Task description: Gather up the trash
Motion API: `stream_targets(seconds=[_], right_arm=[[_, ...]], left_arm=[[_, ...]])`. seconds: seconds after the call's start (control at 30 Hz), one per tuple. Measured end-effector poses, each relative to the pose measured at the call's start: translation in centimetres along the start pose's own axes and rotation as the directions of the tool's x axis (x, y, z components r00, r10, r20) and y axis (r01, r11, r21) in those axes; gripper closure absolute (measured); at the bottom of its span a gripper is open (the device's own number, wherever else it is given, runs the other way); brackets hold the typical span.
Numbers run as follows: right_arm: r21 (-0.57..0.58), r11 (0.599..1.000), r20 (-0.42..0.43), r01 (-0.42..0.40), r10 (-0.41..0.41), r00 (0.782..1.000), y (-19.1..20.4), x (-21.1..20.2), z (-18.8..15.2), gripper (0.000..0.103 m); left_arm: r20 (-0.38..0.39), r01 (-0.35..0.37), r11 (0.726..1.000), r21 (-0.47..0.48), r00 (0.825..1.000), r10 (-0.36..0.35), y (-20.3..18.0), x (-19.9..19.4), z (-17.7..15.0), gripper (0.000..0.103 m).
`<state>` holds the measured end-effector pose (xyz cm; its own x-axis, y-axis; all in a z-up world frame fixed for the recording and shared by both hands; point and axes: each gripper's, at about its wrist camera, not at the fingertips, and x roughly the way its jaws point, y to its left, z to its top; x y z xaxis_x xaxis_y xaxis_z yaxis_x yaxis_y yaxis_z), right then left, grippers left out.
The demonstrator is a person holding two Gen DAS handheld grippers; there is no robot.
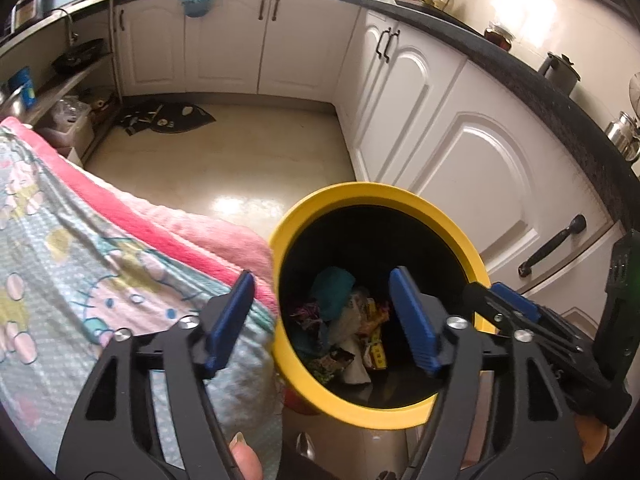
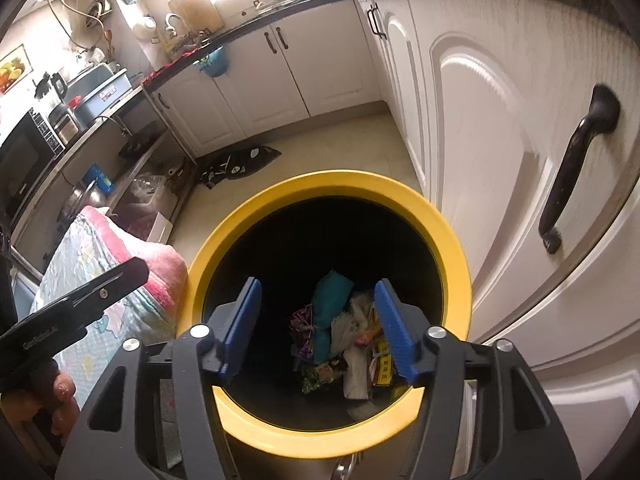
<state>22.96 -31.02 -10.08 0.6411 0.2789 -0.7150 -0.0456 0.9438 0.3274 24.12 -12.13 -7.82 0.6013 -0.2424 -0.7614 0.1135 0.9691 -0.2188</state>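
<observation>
A bin with a yellow rim (image 1: 304,216) (image 2: 456,248) and a dark inside stands on the kitchen floor by the white cupboards. At its bottom lies a heap of trash (image 1: 348,328) (image 2: 340,340): crumpled wrappers, a teal piece, white paper. My left gripper (image 1: 322,316) hovers over the bin's left edge, jaws apart, nothing between the blue pads (image 1: 230,316). My right gripper (image 2: 318,324) hangs over the bin's mouth, also open and empty. The right gripper's blue fingers (image 1: 514,300) show at the bin's right side in the left wrist view.
A patterned cloth with a pink towel (image 1: 120,248) (image 2: 116,264) lies against the bin's left side. White cupboard doors with a black handle (image 2: 576,168) stand close on the right. A dark mat (image 1: 168,118) lies on the pale floor. Shelves with pots and boxes (image 2: 100,192) line the left.
</observation>
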Motion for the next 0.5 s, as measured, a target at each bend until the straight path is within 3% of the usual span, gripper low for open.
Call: stream_targets(seconds=[0.23, 0.5], right_arm=[[-0.01, 1.0, 0.037, 0.025, -0.025, 0.999, 1.0, -1.5, 0.3, 0.021], [-0.057, 0.997, 0.091, 0.048, -0.043, 0.995, 2.8, -3.9, 0.5, 0.012]], left_arm=[[0.038, -0.022, 1.0, -0.022, 0.999, 0.023, 1.4, -2.1, 0.0, 0.013], [0.083, -0.062, 0.997, -0.045, 0.994, 0.066, 3.3, -5.3, -0.2, 0.011]])
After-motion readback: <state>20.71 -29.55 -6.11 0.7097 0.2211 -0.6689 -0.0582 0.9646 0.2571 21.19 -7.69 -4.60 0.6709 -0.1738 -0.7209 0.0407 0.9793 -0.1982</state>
